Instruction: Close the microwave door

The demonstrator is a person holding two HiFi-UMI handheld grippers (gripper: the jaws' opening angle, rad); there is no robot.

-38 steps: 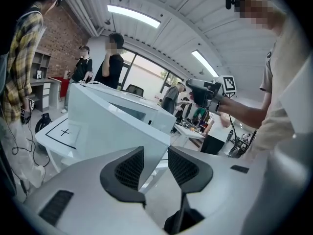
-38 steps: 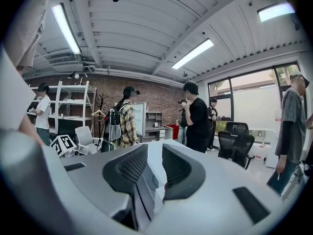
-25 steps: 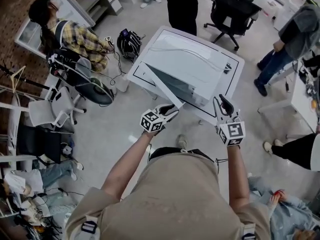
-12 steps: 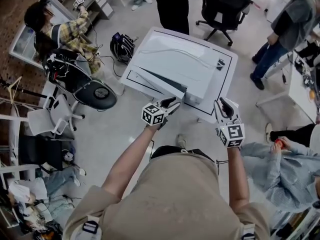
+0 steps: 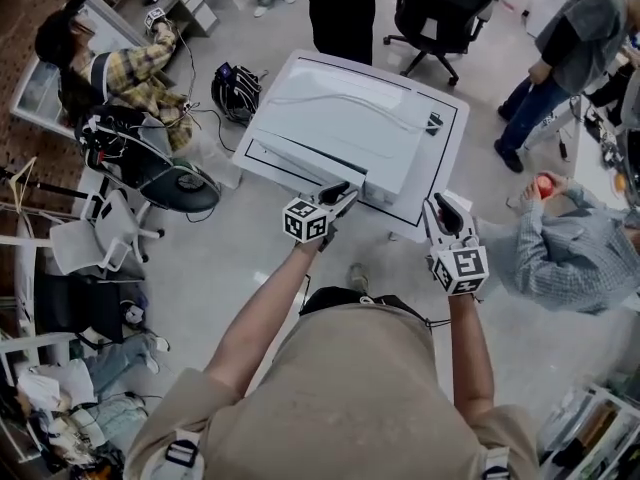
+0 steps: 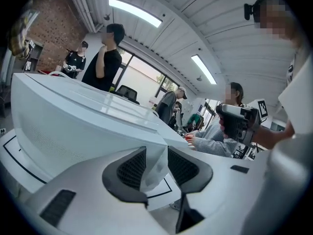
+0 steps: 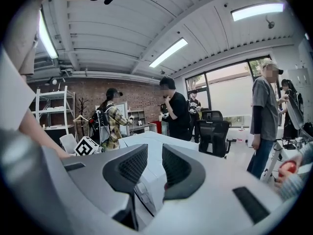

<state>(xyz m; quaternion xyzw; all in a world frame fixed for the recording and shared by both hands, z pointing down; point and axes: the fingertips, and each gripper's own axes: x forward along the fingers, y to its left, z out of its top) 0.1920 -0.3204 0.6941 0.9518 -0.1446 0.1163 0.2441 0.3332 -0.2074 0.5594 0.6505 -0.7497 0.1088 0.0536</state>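
Head cam: above me, aimed steeply down; left gripper (image 5: pixel 335 196) and right gripper (image 5: pixel 440 213) sit mid-frame. Gripper cams: low, near level, along own jaws, microwave (image 6: pixel 73 116) close ahead. All three share microwave.

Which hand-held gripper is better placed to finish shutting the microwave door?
Left. The left hand-held gripper grips the microwave door at its edge; the right hand-held gripper is open, off to the side of it.
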